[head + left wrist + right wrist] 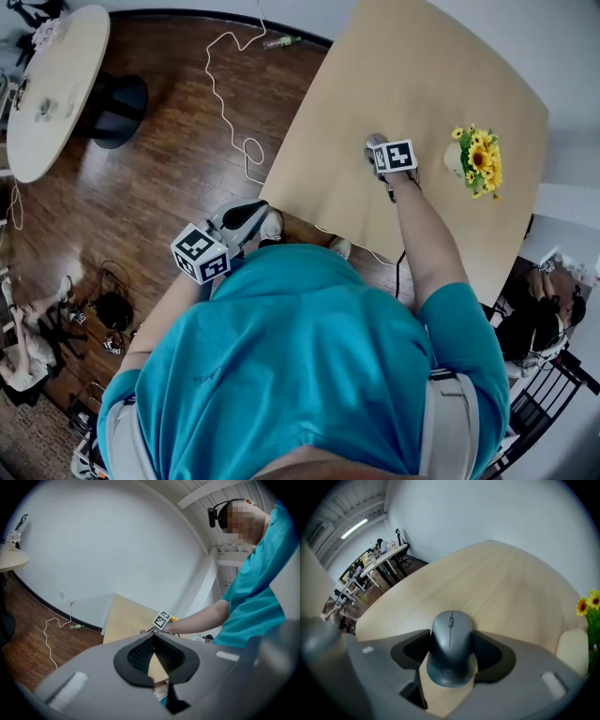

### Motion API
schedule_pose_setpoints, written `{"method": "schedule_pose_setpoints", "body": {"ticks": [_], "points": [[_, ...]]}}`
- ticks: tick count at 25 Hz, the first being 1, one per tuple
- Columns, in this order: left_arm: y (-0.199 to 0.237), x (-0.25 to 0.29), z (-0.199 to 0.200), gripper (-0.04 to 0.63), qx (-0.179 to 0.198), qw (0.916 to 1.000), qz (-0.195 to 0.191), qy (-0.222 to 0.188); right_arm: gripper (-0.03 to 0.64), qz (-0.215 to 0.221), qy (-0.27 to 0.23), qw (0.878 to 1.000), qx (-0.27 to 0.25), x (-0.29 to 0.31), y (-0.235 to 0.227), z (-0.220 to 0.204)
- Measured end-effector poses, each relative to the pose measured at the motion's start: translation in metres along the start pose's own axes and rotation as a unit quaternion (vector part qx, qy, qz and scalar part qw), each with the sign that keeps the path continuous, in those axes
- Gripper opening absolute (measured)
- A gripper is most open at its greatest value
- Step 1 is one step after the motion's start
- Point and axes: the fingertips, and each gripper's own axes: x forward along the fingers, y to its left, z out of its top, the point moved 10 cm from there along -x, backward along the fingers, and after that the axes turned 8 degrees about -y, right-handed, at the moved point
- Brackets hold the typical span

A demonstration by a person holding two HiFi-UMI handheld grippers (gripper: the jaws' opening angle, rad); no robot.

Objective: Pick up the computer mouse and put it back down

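Right gripper (451, 633) fingers clamped on grey mouse (451, 656), logo unreadable, on wooden table (501, 588); left gripper (153, 636) fingers together.

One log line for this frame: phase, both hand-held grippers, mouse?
phase: grasp | right hand-held gripper: jaws on computer mouse sides | computer mouse: on table | left hand-held gripper: shut, empty, off table

sunflower pot (478, 161), white cable (217, 94), round table (56, 84)

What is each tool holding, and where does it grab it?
The right tool grips the mouse by its two sides, around its middle. The left tool holds nothing.
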Motion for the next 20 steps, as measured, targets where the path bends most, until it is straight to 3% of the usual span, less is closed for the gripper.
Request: {"method": "schedule_pose_setpoints", "body": {"ticks": [4, 11, 20], "points": [[-0.006, 0.003, 0.004, 0.005, 0.007, 1.0000, -0.003, -0.003, 0.285, 0.013, -0.007, 1.000, -0.017, -0.006, 0.004, -0.008], [-0.021, 0.024, 0.017, 0.003, 0.024, 0.9994, -0.023, -0.006, 0.285, 0.057, -0.070, 0.996, 0.015, -0.050, 0.006, -0.020], [-0.044, 0.078, 0.043, 0.005, 0.057, 0.9949, -0.082, -0.013, 0.285, 0.083, -0.167, 0.982, 0.033, -0.143, -0.009, -0.023]]}}
